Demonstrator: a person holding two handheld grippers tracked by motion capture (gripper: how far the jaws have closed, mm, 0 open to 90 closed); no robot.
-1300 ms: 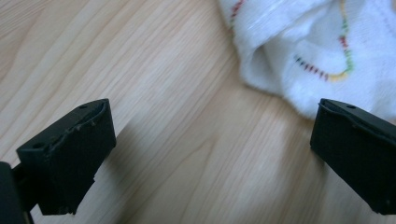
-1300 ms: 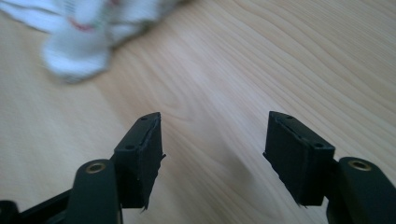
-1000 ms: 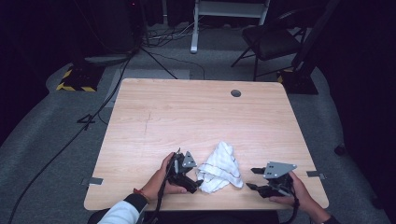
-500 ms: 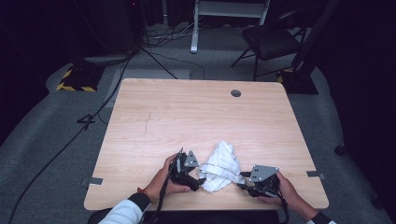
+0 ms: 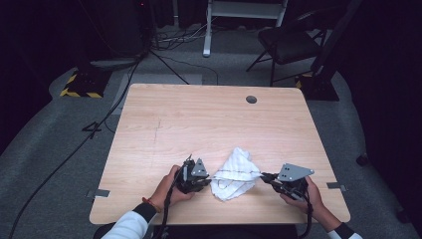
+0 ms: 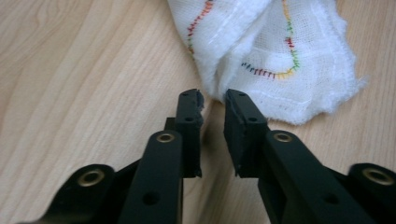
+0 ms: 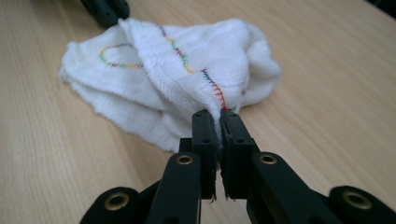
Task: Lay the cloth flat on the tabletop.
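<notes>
A white cloth (image 5: 234, 174) with coloured stitching lies crumpled near the table's front edge, between my two grippers. My left gripper (image 5: 209, 178) touches its left side. In the left gripper view the jaws have just been closing, and a fold of the cloth (image 6: 280, 46) sits pinched between the tips of the left gripper (image 6: 214, 100). My right gripper (image 5: 263, 175) holds the cloth's right side. Its jaws have just been closing too, and in the right gripper view the right gripper (image 7: 218, 116) is shut on a stitched edge of the cloth (image 7: 187, 56). A hem runs taut between both grippers.
The wooden table (image 5: 209, 119) has a round cable hole (image 5: 251, 99) at the back right. A chair (image 5: 288, 45) and a white stand (image 5: 206, 30) are on the floor behind the table. Cables cross the floor at the left. The left gripper's tip (image 7: 105, 9) shows beyond the cloth.
The right gripper moved left to the cloth, closed on its edge and drew back to the right. The left gripper closed on the cloth's left side. A hem now stretches between them.
</notes>
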